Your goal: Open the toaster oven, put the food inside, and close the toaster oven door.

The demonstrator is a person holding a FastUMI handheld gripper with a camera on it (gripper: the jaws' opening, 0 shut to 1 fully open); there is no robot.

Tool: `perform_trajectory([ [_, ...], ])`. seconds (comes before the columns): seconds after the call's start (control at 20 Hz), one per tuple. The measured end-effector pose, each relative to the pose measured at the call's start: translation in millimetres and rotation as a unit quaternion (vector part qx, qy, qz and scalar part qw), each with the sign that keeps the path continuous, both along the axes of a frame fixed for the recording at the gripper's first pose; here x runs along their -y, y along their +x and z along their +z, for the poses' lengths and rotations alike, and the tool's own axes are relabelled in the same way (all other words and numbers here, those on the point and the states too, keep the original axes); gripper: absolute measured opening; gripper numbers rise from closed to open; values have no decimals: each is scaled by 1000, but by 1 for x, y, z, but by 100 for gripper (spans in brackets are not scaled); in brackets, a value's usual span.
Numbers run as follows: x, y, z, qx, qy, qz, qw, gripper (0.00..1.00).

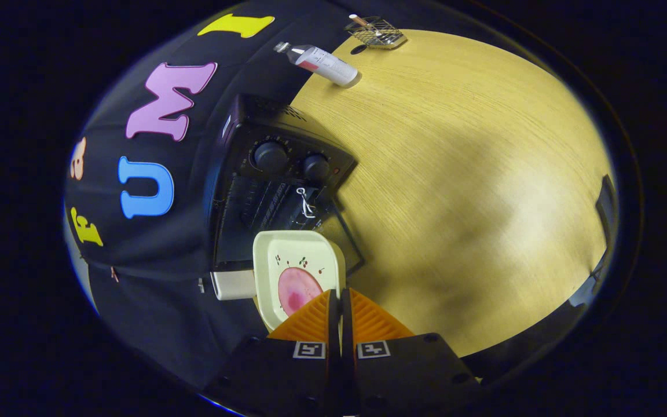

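A black toaster oven (pixel 264 174) with two knobs stands on the wooden table (pixel 472 174) against the booth's wall. Its glass door (pixel 345 243) looks dropped open, with a white cord loop (pixel 304 202) on it and the wire rack showing inside. A cream square plate (pixel 287 260) carrying a pink slice of food (pixel 296 286) hangs just in front of the oven's opening. My gripper (pixel 340 298) is shut on the plate's near rim, the fingers almost touching, and they hide the plate's near corner.
A plastic bottle (pixel 322 61) lies on its side at the far end of the table, beyond the oven. Past it stands a small wire basket (pixel 377 32). A white block (pixel 234 284) sits beside the plate, at the oven's near corner.
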State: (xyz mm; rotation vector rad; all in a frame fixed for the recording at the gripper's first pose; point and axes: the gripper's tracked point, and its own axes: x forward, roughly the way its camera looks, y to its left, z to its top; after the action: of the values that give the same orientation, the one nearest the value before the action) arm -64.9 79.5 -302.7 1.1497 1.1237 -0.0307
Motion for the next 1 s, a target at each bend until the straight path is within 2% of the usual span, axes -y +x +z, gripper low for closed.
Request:
perform_trajectory([
  [0.25,-48,24,0,-14,-8,-42,999,6],
  [0.45,-73,52,-3,-27,-10,-107,994,6],
  [0.75,-81,83,-16,-52,-6,-218,975,6],
  [1.0,-79,99,-25,-69,-17,-271,960,6],
])
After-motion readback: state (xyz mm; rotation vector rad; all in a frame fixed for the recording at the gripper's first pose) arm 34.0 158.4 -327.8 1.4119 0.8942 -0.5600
